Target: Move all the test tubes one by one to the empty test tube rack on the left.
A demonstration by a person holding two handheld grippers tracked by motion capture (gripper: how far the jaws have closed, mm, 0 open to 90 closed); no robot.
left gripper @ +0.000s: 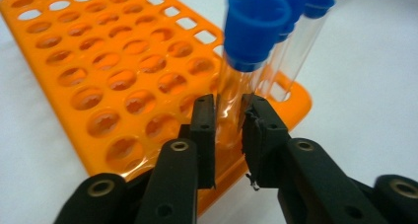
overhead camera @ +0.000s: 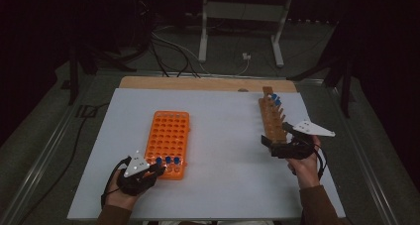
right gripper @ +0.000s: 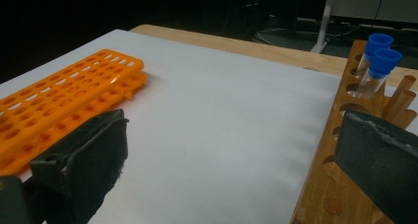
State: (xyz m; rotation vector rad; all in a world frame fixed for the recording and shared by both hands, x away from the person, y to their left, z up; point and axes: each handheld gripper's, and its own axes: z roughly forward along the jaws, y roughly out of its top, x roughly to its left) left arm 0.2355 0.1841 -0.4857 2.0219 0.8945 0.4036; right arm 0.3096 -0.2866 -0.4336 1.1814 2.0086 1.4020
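An orange tube rack lies on the white table at the left. Three clear blue-capped tubes stand in its near row. My left gripper is shut on the nearest tube, pads against its lower glass just above the orange rack. A wooden rack at the right holds two blue-capped tubes at its far end. My right gripper is open at that rack's near end. In the right gripper view, the gripper has wide jaws with the wooden rack by the right one.
The white table sheet lies between the two racks, with a wooden table edge behind it. Cables and a metal stand sit on the floor beyond. In the right gripper view the orange rack lies at the left.
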